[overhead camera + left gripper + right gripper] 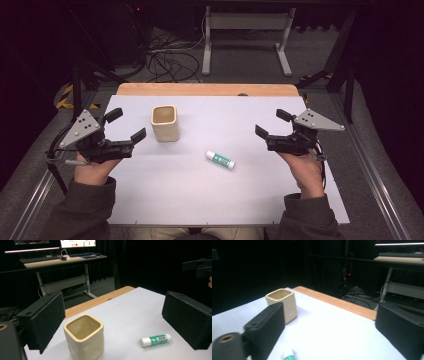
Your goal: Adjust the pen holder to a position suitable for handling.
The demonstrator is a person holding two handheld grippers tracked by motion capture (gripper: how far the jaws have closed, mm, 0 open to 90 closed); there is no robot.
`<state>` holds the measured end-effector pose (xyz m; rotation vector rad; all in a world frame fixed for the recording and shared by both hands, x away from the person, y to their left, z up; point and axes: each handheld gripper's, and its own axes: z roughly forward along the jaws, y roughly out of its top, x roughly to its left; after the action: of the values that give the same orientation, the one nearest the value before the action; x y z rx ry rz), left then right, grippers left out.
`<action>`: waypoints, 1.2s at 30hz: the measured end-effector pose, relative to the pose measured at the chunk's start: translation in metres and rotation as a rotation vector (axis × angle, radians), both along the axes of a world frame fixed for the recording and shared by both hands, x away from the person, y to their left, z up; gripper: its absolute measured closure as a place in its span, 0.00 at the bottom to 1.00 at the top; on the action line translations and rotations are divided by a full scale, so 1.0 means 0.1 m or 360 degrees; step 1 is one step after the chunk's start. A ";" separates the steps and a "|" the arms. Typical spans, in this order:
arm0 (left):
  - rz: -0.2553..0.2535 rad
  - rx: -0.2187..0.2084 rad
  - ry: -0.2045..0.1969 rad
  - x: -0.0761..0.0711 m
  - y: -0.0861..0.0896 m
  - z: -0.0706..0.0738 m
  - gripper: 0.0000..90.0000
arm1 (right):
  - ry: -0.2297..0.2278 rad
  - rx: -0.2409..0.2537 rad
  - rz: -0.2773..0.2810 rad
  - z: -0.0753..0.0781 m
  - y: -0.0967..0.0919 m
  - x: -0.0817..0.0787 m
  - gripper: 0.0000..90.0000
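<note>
A cream square cup stands upright and empty on the white table top, left of the middle. A white glue stick with a green label lies on its side nearer the person, right of the cup. My left gripper hovers open just left of the cup, with nothing between its jaws. My right gripper is open at the right side, apart from the glue stick. In the left gripper view the cup and glue stick lie ahead of the left gripper. The right gripper view shows the cup beyond the right gripper.
A wooden strip runs along the table's far edge. Beyond it stand a white desk frame and loose cables on the floor. Metal rails flank the table. A desk with monitors is in the background.
</note>
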<state>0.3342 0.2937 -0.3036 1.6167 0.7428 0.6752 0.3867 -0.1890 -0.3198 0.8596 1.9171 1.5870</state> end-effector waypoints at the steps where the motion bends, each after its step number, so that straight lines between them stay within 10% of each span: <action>1: -0.0003 -0.0005 -0.0002 0.00 0.00 0.00 0.06 | 0.0008 -0.0024 0.0008 -0.01 0.02 0.00 0.16; 36: -0.0029 0.0001 0.0035 -0.02 -0.01 -0.06 0.07 | 0.0403 -0.0530 0.0338 -0.58 0.87 0.49 0.50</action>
<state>0.3322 0.2931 -0.3095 1.6316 0.7429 0.6455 0.4357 -0.1019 -0.3774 0.7627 2.4357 1.2605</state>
